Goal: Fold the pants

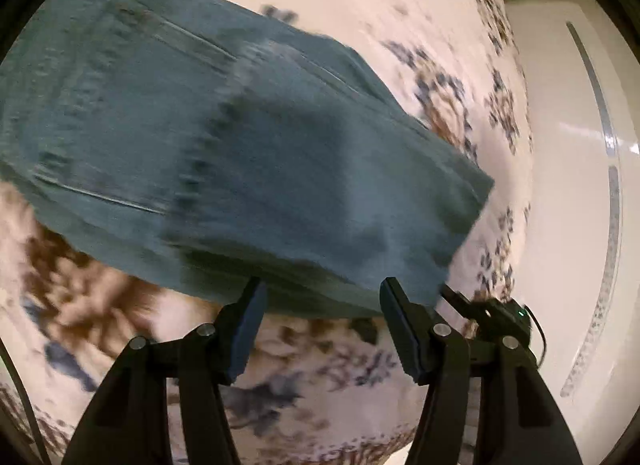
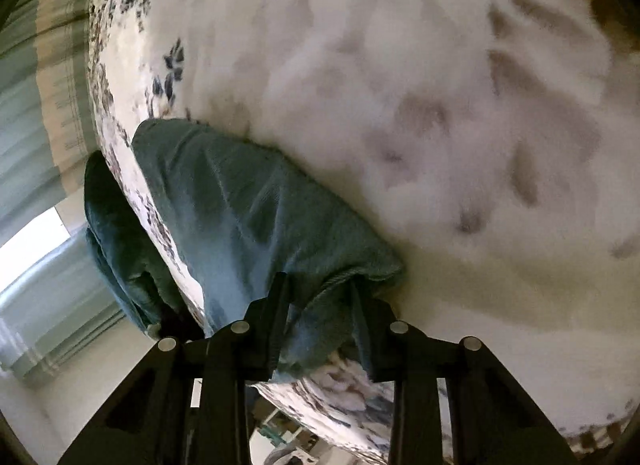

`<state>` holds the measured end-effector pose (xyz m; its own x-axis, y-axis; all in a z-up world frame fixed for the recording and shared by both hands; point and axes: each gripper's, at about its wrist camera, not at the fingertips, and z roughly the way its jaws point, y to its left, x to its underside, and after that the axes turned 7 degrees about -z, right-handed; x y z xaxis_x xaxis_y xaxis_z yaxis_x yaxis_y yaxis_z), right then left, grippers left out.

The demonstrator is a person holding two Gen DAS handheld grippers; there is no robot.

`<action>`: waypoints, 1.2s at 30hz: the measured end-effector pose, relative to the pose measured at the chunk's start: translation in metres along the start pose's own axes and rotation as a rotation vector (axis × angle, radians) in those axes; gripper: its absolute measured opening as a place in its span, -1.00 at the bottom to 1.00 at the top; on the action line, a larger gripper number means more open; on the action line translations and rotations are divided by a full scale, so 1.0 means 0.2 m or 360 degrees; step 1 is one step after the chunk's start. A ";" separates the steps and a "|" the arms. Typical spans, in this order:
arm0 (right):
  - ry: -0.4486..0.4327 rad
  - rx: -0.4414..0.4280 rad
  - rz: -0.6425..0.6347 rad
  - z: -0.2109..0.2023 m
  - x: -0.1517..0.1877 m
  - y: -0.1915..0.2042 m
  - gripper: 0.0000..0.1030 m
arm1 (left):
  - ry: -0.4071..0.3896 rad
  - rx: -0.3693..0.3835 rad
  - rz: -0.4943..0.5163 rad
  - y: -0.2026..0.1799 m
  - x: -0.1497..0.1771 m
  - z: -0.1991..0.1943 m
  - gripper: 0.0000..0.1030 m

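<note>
Ahead of left gripper (image 1: 322, 293): teal pants (image 1: 224, 145) flat on floral bed (image 1: 340, 377), near edge just past fingertips; jaws wide apart, holding nothing; view blurred.

Between right gripper (image 2: 320, 293) jaws: bunched pants (image 2: 248, 205) edge, apparently pinched; part hangs over bed (image 2: 440, 105) side.

Risk: thin one-sided grip slips, hanging weight drags fabric off bed.

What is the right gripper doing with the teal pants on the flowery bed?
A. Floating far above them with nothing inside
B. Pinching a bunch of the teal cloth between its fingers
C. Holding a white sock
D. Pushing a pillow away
B: in the right wrist view, the black two-finger right gripper has a bunched fold of the teal fabric pants caught between its fingers, over the white floral bedspread.
</note>
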<state>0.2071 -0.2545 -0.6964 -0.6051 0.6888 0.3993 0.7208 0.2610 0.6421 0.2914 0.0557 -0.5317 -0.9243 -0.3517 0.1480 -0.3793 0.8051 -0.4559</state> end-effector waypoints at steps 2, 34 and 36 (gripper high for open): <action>0.0028 -0.0082 0.0115 0.03 -0.03 -0.05 -0.31 | 0.0019 -0.0030 0.0067 -0.07 0.03 0.05 0.10; 0.0026 -0.0406 0.0298 0.03 -0.03 -0.14 -0.22 | -0.0021 -0.0611 0.0518 -0.24 0.05 0.42 0.11; 0.0028 -0.0419 0.0311 0.04 -0.03 -0.16 -0.22 | -0.0025 -0.0617 0.0523 -0.25 0.05 0.44 0.11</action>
<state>0.1895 -0.2620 -0.7246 -0.4714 0.6963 0.5412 0.7132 -0.0600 0.6984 0.3036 -0.0295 -0.5840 -0.9978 -0.0547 0.0369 -0.0587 0.9915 -0.1165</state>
